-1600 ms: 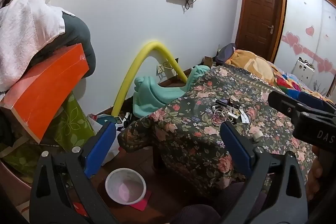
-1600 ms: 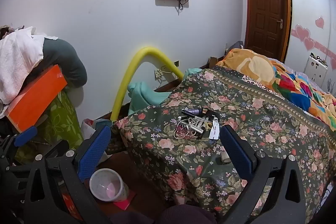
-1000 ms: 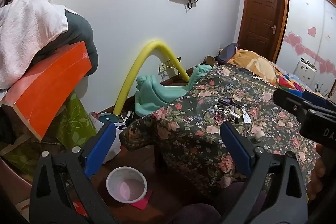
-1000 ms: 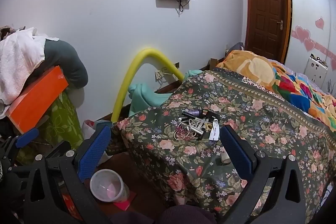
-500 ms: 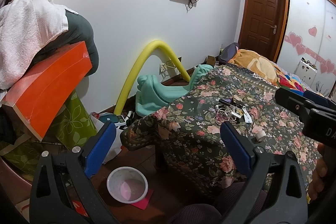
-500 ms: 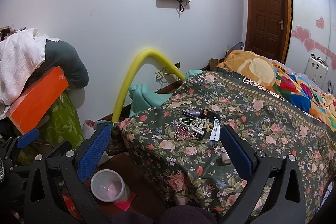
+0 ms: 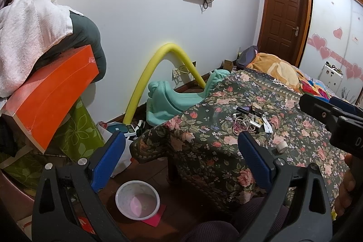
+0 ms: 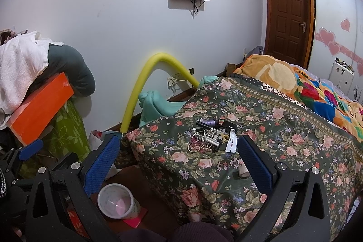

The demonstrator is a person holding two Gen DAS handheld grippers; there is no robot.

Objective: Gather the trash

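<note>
A pile of small clutter [image 8: 211, 136] lies on the floral bed cover [image 8: 283, 128]: tangled cords, a purple tube, a white tag [image 8: 231, 143]. The same clutter pile [image 7: 249, 120] shows in the left wrist view. A small white cap [image 7: 282, 146] sits nearer the bed's edge. On the floor stands a white plastic bin [image 7: 136, 183] with something pink inside; the bin [image 8: 113, 185] is also low in the right wrist view. My left gripper [image 7: 181, 160] hangs open and empty above the floor by the bed corner. My right gripper [image 8: 179, 161] is open and empty, short of the pile.
An orange box [image 7: 52, 92] with towels on top leans on green bags at the left. A bent yellow foam tube [image 7: 158, 65] and a teal plastic piece [image 7: 168, 101] stand against the wall. A red paper [image 7: 154, 219] lies under the bin. A person's knee fills the bottom.
Both views have drifted only slightly. Both grippers stay open and empty, and nothing on the bed or floor has moved.
</note>
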